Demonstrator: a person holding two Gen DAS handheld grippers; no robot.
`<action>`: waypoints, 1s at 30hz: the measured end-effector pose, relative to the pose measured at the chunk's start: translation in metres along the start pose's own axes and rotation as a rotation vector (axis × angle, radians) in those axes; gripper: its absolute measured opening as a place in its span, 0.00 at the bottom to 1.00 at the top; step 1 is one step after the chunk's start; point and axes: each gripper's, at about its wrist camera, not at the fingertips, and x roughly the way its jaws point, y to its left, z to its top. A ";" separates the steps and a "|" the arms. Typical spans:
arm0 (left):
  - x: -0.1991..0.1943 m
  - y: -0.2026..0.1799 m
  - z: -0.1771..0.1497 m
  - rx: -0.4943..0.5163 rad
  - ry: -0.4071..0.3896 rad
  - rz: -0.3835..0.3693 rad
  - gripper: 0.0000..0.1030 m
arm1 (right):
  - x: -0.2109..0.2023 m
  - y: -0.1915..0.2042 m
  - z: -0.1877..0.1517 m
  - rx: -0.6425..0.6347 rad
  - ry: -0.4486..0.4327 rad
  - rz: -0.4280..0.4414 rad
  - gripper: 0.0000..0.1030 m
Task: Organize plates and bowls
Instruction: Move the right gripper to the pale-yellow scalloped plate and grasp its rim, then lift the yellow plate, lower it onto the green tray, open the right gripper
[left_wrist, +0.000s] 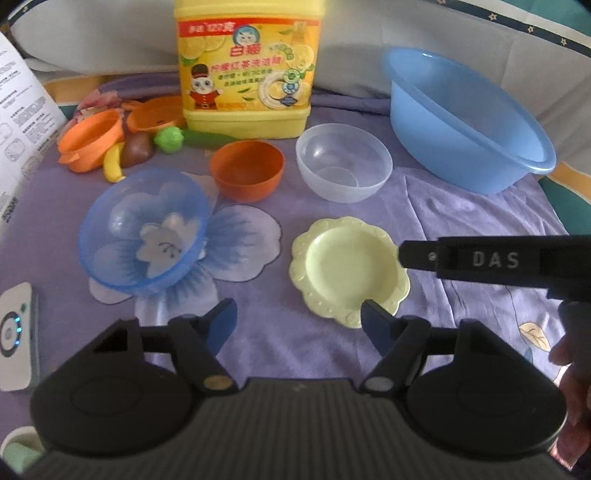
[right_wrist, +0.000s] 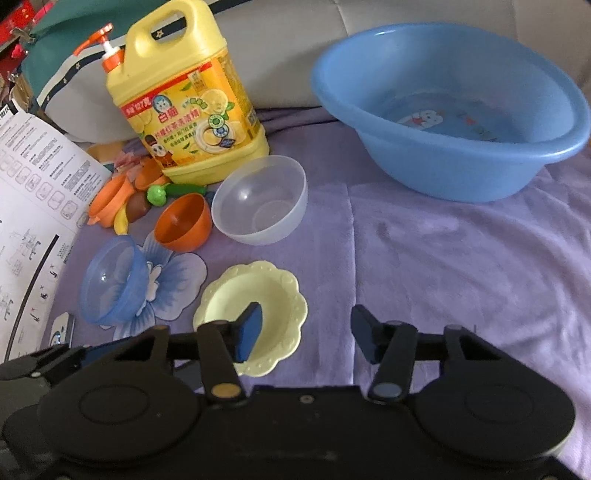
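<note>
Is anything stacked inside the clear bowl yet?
No. In the right wrist view the clear bowl sits empty on the purple cloth, with the orange bowl beside it, not inside it.

Pale yellow scalloped plate (left_wrist: 347, 269), clear blue bowl (left_wrist: 144, 229), orange bowl (left_wrist: 246, 170), frosted white bowl (left_wrist: 343, 162), blue basin (left_wrist: 465, 118), purple flowered cloth (left_wrist: 461, 221).

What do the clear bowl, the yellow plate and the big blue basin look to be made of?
Clear bowl: frosted translucent plastic, the cloth shows through it. Yellow plate: opaque and glossy with an embossed scalloped rim, plastic or glazed ceramic. Blue basin: smooth moulded plastic with a rolled rim.
</note>
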 end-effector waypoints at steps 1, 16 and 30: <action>0.003 -0.001 0.001 0.001 0.003 0.001 0.70 | 0.003 0.000 0.000 -0.001 0.001 0.004 0.49; 0.026 -0.014 0.004 0.027 0.006 -0.039 0.43 | 0.025 0.007 -0.002 -0.038 -0.010 0.040 0.26; 0.012 -0.010 -0.005 0.060 0.023 -0.028 0.30 | 0.004 0.014 -0.020 -0.004 0.019 0.017 0.23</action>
